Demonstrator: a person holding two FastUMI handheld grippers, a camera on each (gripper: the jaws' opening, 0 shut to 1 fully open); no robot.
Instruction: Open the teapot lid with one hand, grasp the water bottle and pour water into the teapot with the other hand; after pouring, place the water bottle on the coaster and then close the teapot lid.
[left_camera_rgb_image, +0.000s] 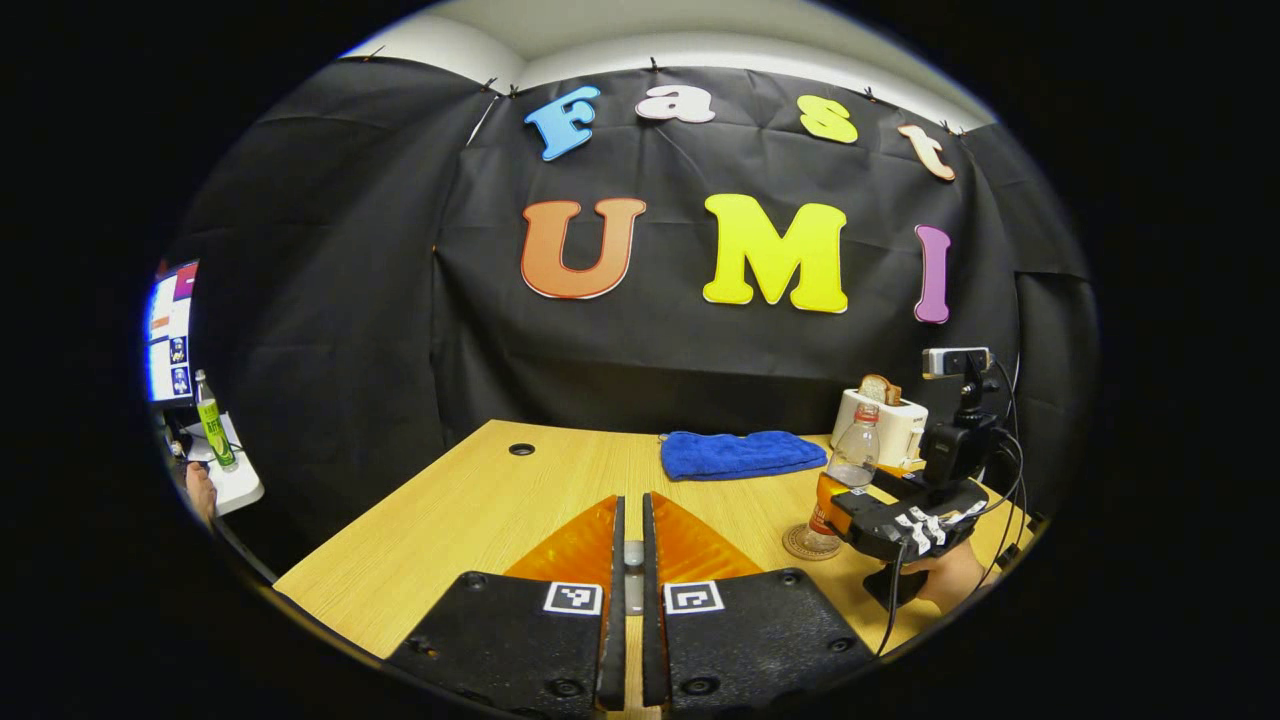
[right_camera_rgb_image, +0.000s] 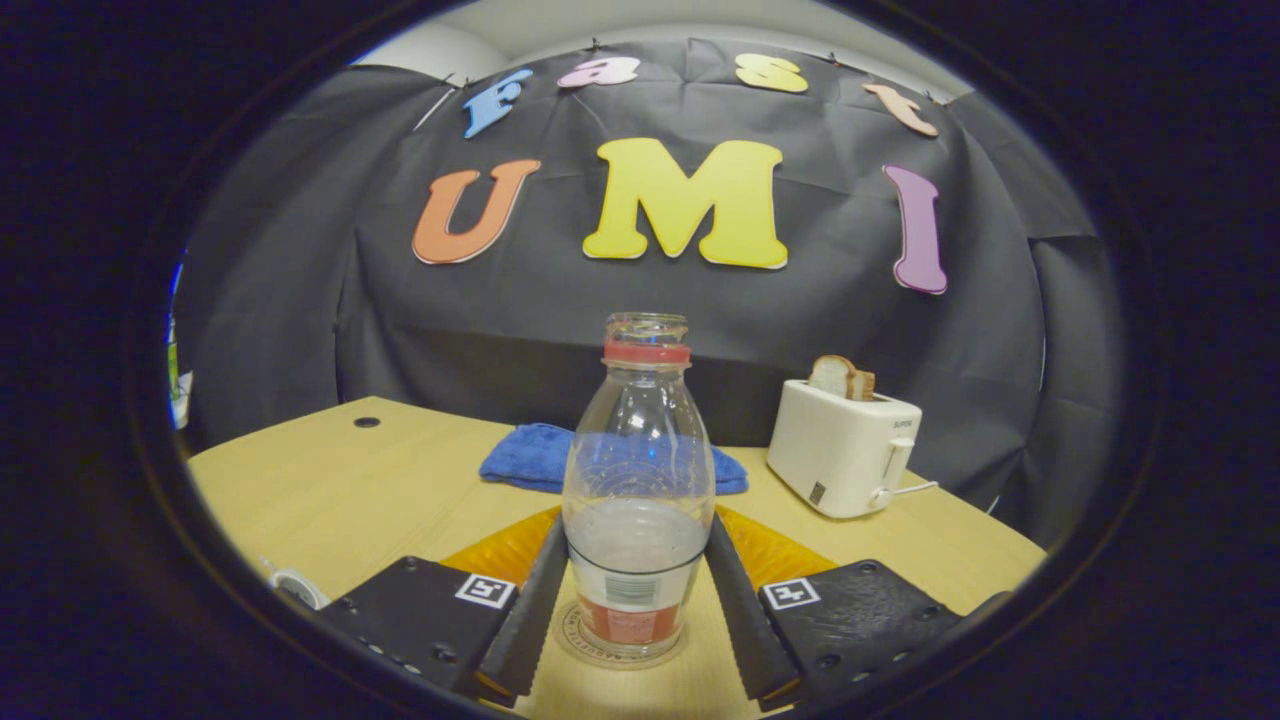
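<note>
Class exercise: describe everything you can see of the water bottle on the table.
The water bottle is clear, uncapped, with a red neck ring and a label low on its body. It holds a little water. It stands upright on a round coaster on the wooden table. The right gripper has a finger at each side; contact is unclear.

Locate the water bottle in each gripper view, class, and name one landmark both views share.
Left gripper view: the water bottle stands at right on the coaster, at the right gripper.
Right gripper view: it stands at centre bottom, between the gripper's own fingers.
Shared landmark: the blue towel behind the bottle.
</note>
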